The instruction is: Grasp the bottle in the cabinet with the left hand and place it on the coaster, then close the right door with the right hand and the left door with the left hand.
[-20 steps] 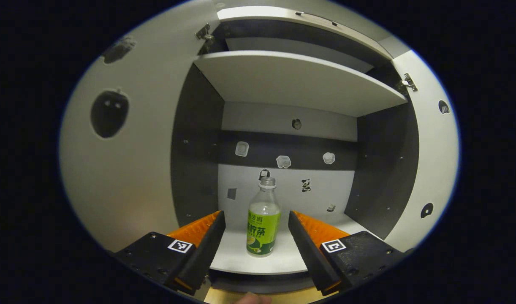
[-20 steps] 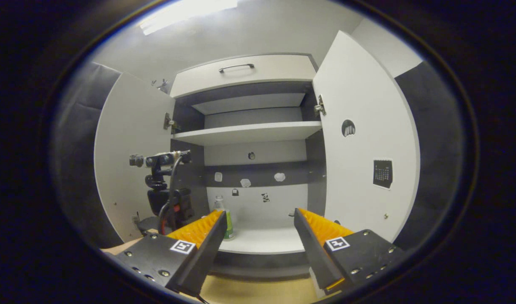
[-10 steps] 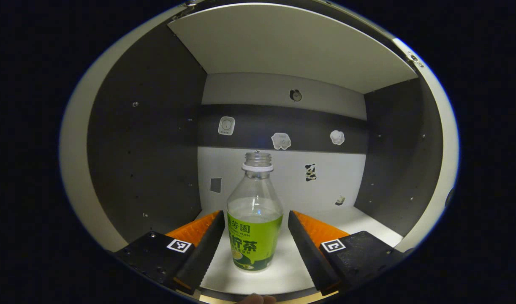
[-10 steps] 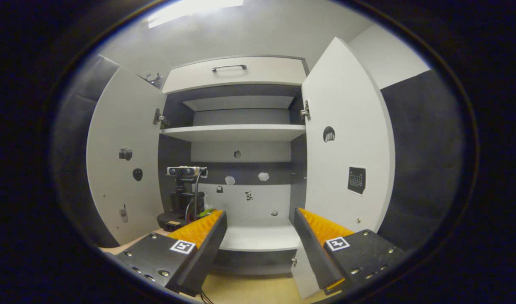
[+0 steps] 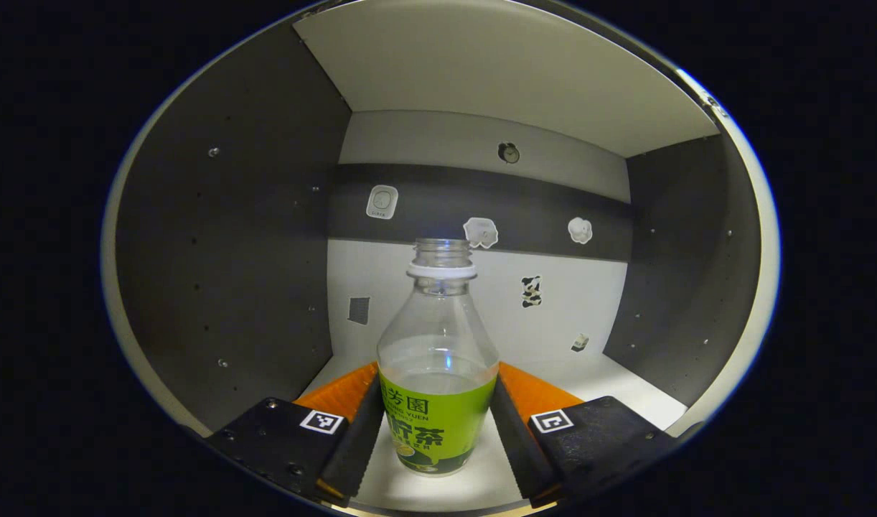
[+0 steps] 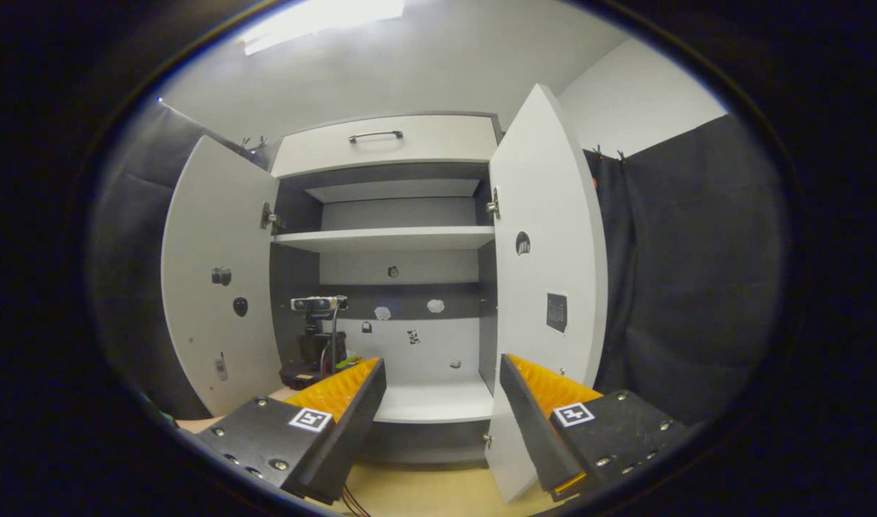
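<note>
Inside cabinet (image 5: 223, 237), half-filled bottle (image 5: 438, 359)

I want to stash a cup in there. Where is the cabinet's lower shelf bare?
Bare board lies right of the bottle, out to the right side wall, and behind it to the back wall. It is crowded at the front middle, where the left tongs flank the bottle.

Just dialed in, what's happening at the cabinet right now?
The left hand-held gripper is inside the cabinet, its fingers on either side of the uncapped bottle standing on the bottom shelf; whether they press it is unclear. The right hand-held gripper hangs open out front. The left door and right door are open.
</note>
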